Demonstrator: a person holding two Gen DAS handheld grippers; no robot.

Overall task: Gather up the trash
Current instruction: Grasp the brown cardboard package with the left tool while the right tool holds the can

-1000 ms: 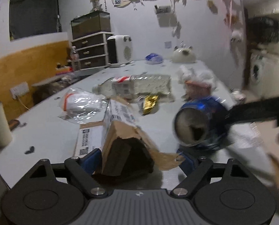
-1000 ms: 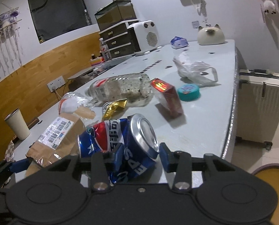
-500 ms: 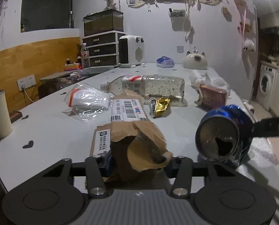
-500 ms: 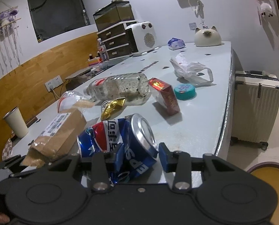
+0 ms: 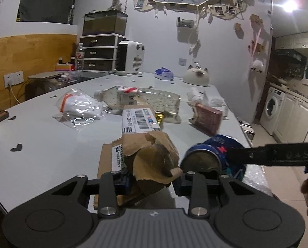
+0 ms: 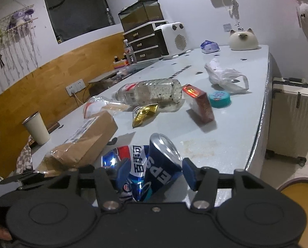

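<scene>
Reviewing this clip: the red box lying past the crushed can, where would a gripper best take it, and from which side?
Probably across its narrow sides. The red box lies flat, its long axis running away from the table's near edge, broad face up. Come in from the near end, over the can, one finger down each long side. The teal lid at its right leaves little room.

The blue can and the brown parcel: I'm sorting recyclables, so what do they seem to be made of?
The blue can looks like thin aluminium: shiny silver top, glossy printed wall, sharp dents and creases. The brown parcel looks like matte kraft cardboard or stiff paper: its end is ragged and torn, and a white printed barcode label is stuck on top. How thick it is cannot be told.
</scene>
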